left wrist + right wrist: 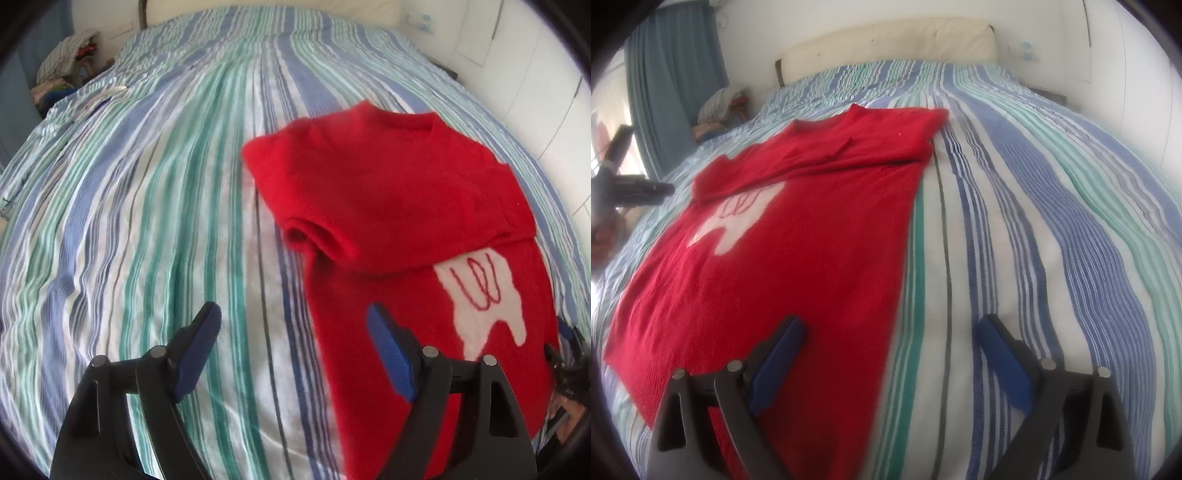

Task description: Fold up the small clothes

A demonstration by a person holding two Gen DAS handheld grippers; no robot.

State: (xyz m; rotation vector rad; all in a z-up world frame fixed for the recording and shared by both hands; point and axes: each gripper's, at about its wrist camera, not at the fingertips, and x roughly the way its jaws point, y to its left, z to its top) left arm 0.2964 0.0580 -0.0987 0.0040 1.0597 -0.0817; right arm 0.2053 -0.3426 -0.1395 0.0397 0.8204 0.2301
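Note:
A small red sweater [399, 192] with a white patch [484, 291] on its chest lies flat on the striped bedspread [147, 206]. Its sleeves are folded in across the upper body. My left gripper [291, 321] hangs open over the sweater's left edge, one blue pad [391, 354] above the red cloth and the other above the bedspread, nothing between them. In the right wrist view the sweater [798, 236] fills the left half. My right gripper [892, 332] is open over the sweater's right edge near the hem, empty. The left gripper's body [620, 184] shows at the far left.
A cream headboard [886, 40] and white wall close off the far end of the bed. A pile of clothes [70, 70] sits beside the bed at the far left, by a blue curtain [672, 81]. The bedspread [1052, 221] stretches bare to the right of the sweater.

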